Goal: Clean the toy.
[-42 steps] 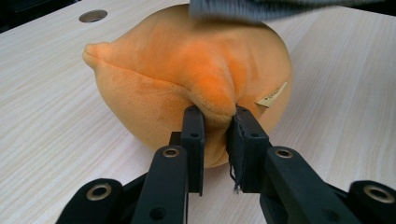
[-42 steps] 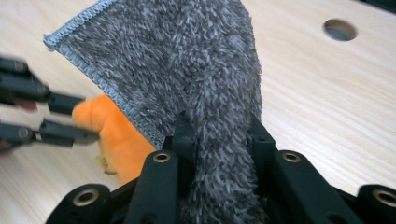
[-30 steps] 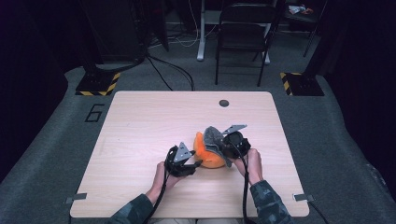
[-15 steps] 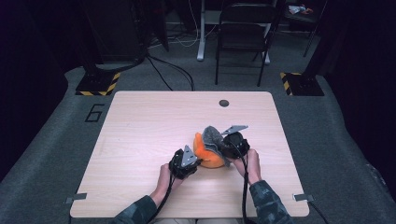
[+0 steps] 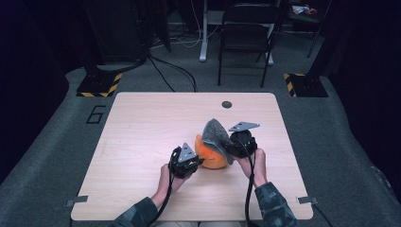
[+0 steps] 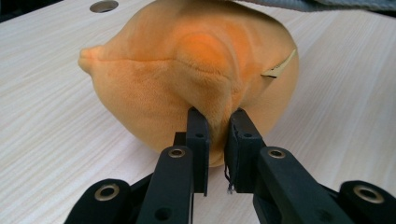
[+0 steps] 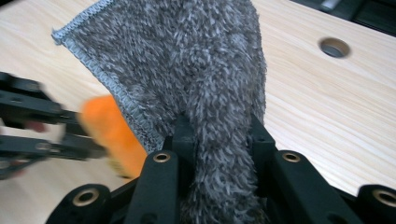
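A light wooden table (image 5: pixel 142 142) with rounded corners stands on grey carpet. Near its far edge a small round cable hole (image 5: pixel 227 104) is cut into the top. An orange plush toy (image 5: pixel 210 153) rests directly on the wood, on the near side of that hole and well apart from it, slightly toward the person's edge of the table.

Orange plush (image 5: pixel 211 156) sits on table (image 5: pixel 142 123), right of centre, toward near edge. Left gripper (image 5: pixel 195 162) touches its left side. Right gripper (image 5: pixel 232 144) at its right, grey cloth (image 5: pixel 215 132) draped over plush top. Round hole (image 5: pixel 227 104) near far edge.
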The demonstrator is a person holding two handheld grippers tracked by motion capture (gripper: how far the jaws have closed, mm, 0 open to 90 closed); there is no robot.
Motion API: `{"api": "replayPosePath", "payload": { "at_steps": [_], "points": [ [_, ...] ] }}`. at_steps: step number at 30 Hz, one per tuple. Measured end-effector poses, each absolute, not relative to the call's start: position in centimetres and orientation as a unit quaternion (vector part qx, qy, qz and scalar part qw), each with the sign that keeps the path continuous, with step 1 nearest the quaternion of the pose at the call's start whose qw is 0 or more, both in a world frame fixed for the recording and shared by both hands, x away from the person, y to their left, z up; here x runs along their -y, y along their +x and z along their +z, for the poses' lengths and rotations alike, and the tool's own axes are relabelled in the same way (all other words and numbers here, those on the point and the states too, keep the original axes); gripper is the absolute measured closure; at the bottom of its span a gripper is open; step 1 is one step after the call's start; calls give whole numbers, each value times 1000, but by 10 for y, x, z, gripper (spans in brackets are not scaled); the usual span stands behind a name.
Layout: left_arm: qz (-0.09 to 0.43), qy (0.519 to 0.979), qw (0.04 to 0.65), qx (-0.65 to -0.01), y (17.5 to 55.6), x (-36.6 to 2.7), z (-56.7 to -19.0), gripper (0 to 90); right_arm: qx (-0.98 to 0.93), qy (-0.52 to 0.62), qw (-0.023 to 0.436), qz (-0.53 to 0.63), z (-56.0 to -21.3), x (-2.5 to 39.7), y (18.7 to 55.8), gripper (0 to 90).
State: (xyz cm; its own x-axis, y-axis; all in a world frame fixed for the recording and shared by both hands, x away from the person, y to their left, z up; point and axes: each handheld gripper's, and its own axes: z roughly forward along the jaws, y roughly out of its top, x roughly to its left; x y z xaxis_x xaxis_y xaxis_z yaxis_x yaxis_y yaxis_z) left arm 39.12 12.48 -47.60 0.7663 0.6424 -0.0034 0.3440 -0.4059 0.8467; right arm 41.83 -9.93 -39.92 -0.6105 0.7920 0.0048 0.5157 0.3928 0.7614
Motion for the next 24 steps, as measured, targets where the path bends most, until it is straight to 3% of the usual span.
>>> {"api": "replayPosePath", "payload": {
  "at_steps": [3, 7, 24],
  "points": [
    [164, 824, 455, -296, 388, -122, -474, 808, -825, 387, 169, 377, -402, 87, 415, 715],
    [169, 829, 447, -289, 389, -121, -478, 804, -835, 384, 186, 348, -417, 74, 416, 716],
    [171, 833, 445, -279, 391, -122, -481, 786, -841, 395, 181, 323, -430, 95, 429, 710]
  ]
}}
